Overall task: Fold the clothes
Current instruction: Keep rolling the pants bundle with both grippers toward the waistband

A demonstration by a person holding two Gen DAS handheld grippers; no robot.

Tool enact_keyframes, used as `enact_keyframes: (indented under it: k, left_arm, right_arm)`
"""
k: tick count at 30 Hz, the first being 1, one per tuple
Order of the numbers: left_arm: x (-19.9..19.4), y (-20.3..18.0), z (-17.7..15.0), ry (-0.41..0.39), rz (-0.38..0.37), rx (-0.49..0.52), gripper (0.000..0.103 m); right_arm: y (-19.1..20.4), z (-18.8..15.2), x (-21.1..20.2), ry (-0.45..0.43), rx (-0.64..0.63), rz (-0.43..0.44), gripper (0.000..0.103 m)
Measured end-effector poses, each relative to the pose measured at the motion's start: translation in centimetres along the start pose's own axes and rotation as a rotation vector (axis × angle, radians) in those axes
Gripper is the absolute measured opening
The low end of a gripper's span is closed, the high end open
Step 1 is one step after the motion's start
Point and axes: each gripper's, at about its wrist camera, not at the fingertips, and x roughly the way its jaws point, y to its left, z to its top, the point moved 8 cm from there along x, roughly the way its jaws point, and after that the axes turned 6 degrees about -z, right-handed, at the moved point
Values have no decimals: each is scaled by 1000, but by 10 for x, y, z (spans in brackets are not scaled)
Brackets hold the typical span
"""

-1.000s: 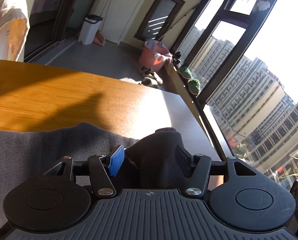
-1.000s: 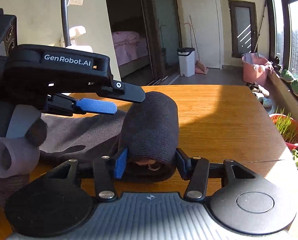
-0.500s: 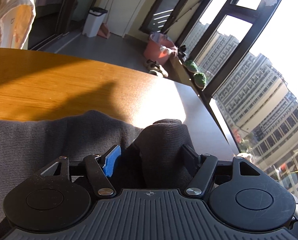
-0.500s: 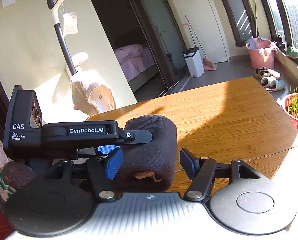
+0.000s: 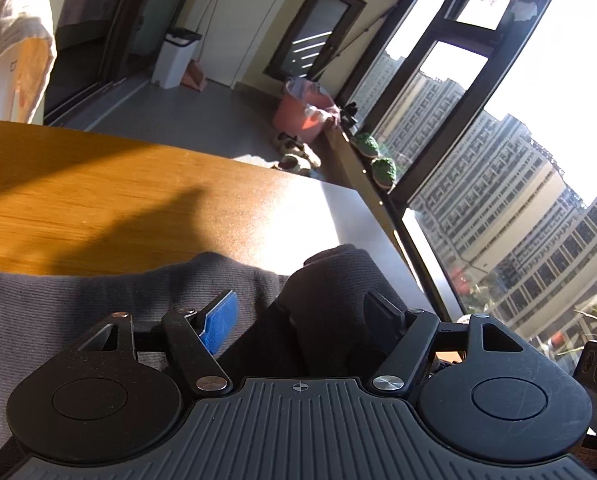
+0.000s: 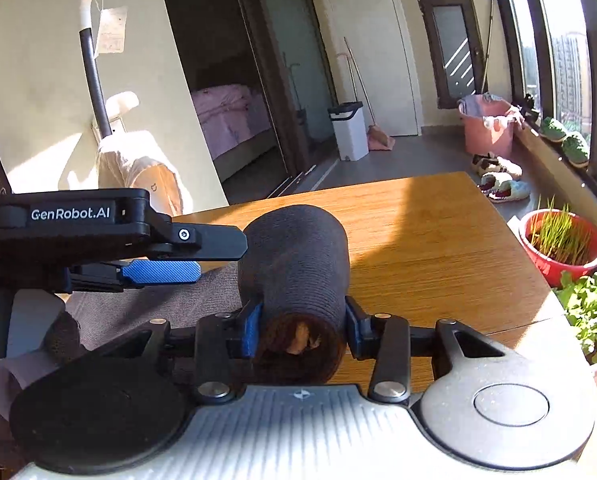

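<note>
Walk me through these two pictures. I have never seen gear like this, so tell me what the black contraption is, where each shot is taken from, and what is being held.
No robot here: a person holds a two-finger gripper in each hand, each carrying a camera that looks along its fingers. One picture is from the left gripper, the other from the right gripper, which also shows the left one from the side. On the wooden table lies a dark grey garment, partly rolled into a roll. The right gripper's jaws are closing, pads against the roll's near end. The left gripper's jaws are opening, with a bunch of the fabric between them and its blue pad clear of it.
</note>
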Motion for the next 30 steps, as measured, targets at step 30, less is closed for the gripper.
enact_keyframes:
  k: [30]
  left_arm:
    - [29, 2, -2, 44, 108, 114, 66]
  right_arm:
    - [0, -7, -5, -69, 24, 63, 39]
